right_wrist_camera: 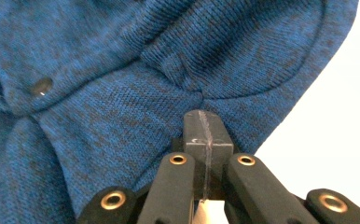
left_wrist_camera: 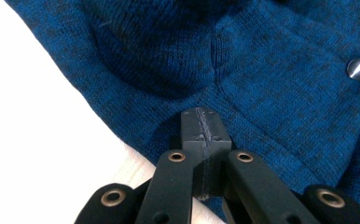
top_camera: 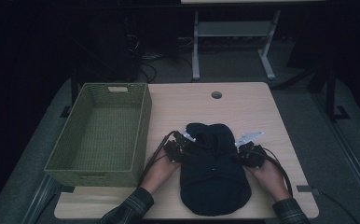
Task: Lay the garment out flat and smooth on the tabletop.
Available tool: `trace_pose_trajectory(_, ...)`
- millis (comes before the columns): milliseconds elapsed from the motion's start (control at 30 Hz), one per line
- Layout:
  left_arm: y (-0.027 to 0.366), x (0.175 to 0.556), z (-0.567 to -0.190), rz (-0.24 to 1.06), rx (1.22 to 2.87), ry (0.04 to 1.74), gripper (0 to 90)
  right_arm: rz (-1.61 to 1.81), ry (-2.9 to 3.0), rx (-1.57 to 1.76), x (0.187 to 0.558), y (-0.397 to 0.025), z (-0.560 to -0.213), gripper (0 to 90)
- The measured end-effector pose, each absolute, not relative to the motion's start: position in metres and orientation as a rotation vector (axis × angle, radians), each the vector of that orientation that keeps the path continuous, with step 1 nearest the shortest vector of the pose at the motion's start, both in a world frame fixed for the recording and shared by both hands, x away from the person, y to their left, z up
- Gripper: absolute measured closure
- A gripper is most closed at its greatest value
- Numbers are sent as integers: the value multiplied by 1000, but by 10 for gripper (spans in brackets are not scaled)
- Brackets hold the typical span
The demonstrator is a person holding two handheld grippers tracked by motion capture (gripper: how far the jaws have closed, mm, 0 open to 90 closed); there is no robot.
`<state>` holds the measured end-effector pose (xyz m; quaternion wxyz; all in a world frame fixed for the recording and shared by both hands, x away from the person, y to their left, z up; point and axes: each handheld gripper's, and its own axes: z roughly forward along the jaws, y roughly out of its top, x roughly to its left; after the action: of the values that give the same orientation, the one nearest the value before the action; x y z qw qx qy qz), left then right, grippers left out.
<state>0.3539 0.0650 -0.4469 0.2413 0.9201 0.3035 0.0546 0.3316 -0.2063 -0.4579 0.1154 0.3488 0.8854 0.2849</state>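
Note:
A dark blue knitted sweater (top_camera: pixel 215 179) lies flat on the wooden table (top_camera: pixel 248 109), its hood end pointing away from me. My left gripper (top_camera: pixel 186 150) is at its left edge and my right gripper (top_camera: pixel 241 153) at its right edge, about level with the shoulders. Up close, the left gripper (left_wrist_camera: pixel 205 122) has its jaws pressed together at the edge of the knit (left_wrist_camera: pixel 271 84), near a metal snap (left_wrist_camera: pixel 358 68). The right gripper (right_wrist_camera: pixel 205 125) is shut too, and folds of the knit (right_wrist_camera: pixel 122 112) bunch toward its tip. A second snap (right_wrist_camera: pixel 42 87) shows there.
A green woven basket (top_camera: pixel 141 123) stands empty on the table's left side, close to the left gripper. A round cable hole (top_camera: pixel 216 94) sits near the far edge. Bare tabletop lies beyond the sweater and to its right. A desk frame (top_camera: pixel 234 32) stands farther back.

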Motion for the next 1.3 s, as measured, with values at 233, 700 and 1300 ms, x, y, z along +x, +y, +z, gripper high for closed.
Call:
trace_pose_trajectory(233, 64, 342, -446, 115, 2525, 812, 900, 814, 2592, 1039, 318, -210, -457, 900)
trace_pose_trajectory(700, 70, 335, -440, 54, 2493, 783, 900, 1006, 2552, 1028, 307, -229, -441, 900)
trace_pose_trajectory(1300, 69, 397, -417, 165, 2345, 905, 900, 1122, 2461, 1078, 377, -232, -423, 900)
